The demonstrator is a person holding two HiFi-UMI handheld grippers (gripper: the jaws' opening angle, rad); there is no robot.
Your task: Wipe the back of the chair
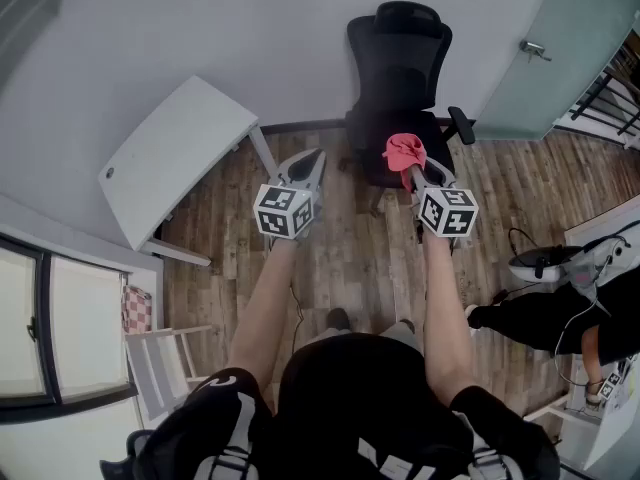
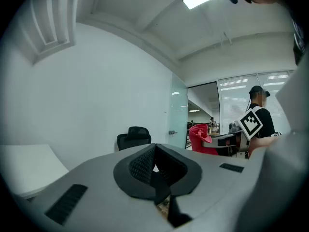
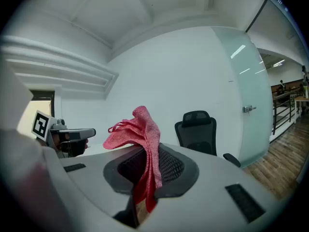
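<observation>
A black office chair (image 1: 400,83) with a mesh back and headrest stands against the far wall, its seat facing me. The same chair (image 3: 197,131) shows a little way ahead in the right gripper view and as a small chair (image 2: 133,137) in the left gripper view. My right gripper (image 1: 410,166) is shut on a red cloth (image 1: 404,150), which sticks up from the jaws over the seat's front edge; the cloth (image 3: 140,144) fills the jaws' middle. My left gripper (image 1: 306,165) is shut with nothing in it, left of the chair.
A white desk (image 1: 175,158) stands at the left against the wall. A glass door (image 1: 570,48) with a handle is at the back right. Another person (image 1: 560,318) sits at the right beside white equipment. A white folding rack (image 1: 160,368) stands at the lower left.
</observation>
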